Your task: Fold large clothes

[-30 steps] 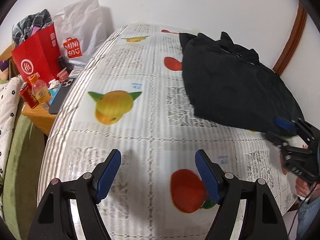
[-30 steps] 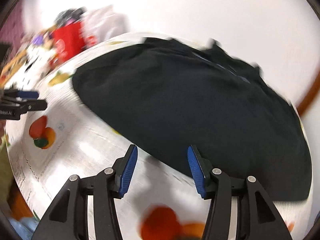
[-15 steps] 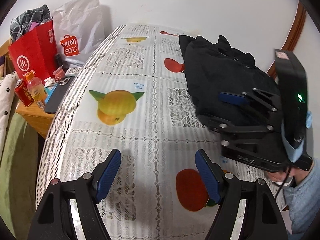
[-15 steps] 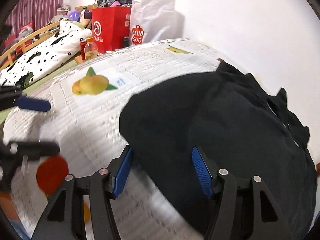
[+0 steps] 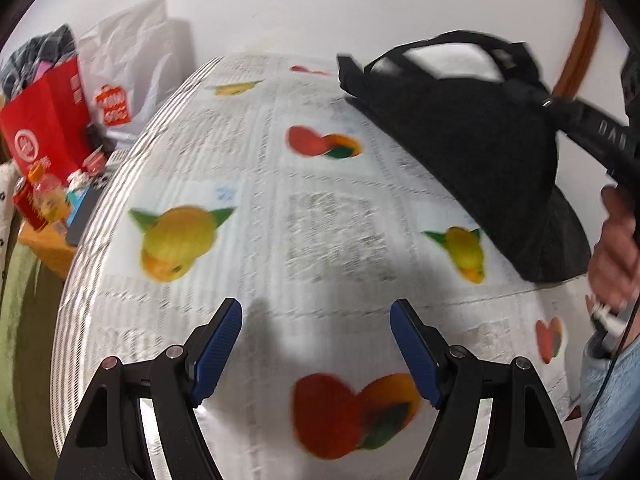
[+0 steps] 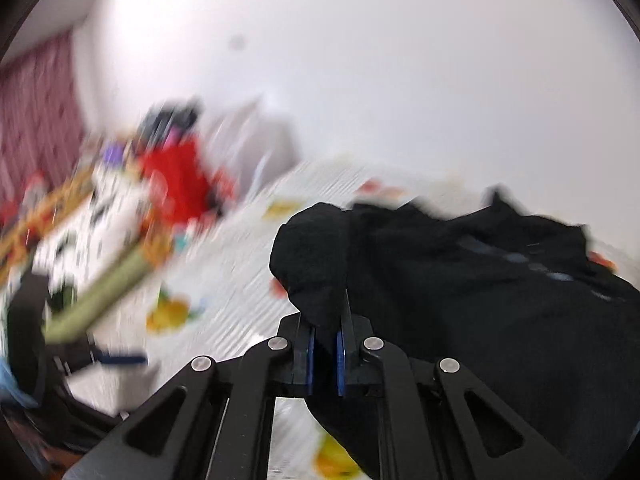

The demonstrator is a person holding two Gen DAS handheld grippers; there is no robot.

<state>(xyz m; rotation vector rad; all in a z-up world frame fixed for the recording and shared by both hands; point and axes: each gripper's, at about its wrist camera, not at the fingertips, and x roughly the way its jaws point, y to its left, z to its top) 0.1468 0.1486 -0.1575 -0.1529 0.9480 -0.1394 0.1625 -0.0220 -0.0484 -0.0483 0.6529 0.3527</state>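
Note:
A large black garment (image 5: 476,152) hangs lifted above the right side of the table with the fruit-print cloth (image 5: 304,208). Its far end still trails on the cloth. My right gripper (image 6: 325,344) is shut on a bunched edge of the garment (image 6: 460,292) and holds it up. In the left wrist view the right gripper's arm (image 5: 592,132) reaches in from the right edge. My left gripper (image 5: 316,344) is open and empty, low over the near middle of the table.
A red paper bag (image 5: 44,120) and a white Miniso bag (image 5: 132,68) stand left of the table. Bottles and a phone sit on a wooden side table (image 5: 48,216). A white wall runs behind. The person's hand (image 5: 616,252) is at the right.
My right gripper has shut on the black garment's edge and lifted it off the table. The garment now hangs in the air. My left gripper has stayed open over the cloth.

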